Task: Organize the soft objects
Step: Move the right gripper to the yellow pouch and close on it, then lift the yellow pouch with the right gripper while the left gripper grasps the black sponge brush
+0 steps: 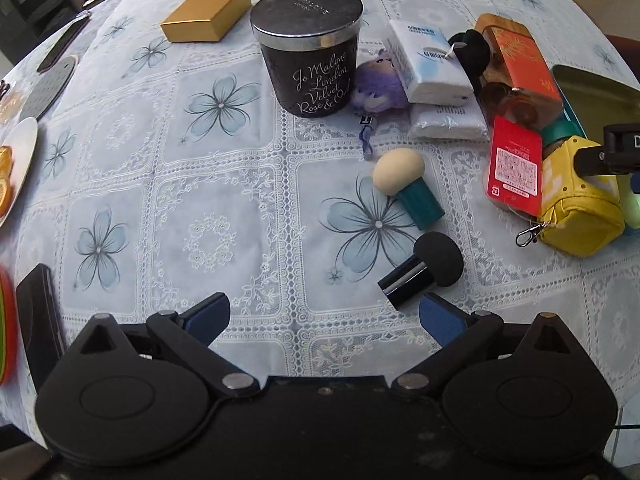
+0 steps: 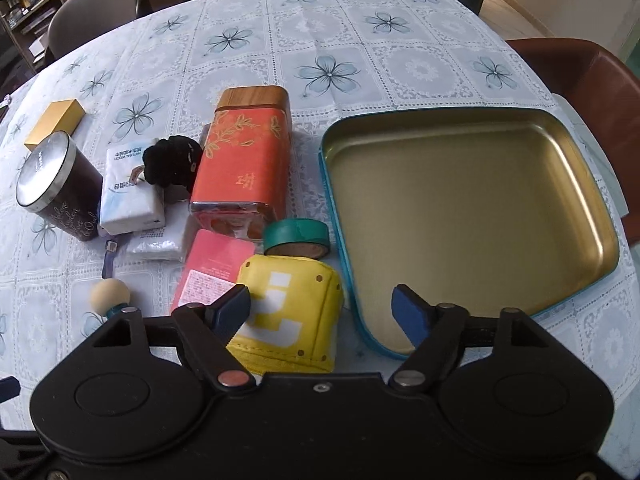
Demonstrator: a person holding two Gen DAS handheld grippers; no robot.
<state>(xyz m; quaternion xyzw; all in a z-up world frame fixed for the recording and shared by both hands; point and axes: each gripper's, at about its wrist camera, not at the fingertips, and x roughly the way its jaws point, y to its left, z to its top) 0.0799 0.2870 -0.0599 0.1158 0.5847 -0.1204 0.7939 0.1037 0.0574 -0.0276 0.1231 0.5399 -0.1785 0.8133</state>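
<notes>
My left gripper (image 1: 326,314) hangs open over the tablecloth with nothing between its fingers. A black sponge puff (image 1: 424,272) lies just beyond its right fingertip, and a beige puff with a teal handle (image 1: 404,188) lies further on. A purple plush (image 1: 376,88), two tissue packs (image 1: 432,64) and a black scrunchie (image 1: 472,52) sit behind them. My right gripper (image 2: 322,310) is open above a yellow pouch (image 2: 288,312). Its left finger stands over the pouch and its right finger over the rim of the open teal tin (image 2: 460,200), which holds nothing.
A dark candle jar (image 1: 308,52), a gold box (image 1: 208,14), an orange tea tin (image 2: 244,156), a red card (image 2: 212,272) and a green tape roll (image 2: 298,236) crowd the table. A plate with orange slices (image 1: 16,168) sits at the left edge. Chairs stand behind the table.
</notes>
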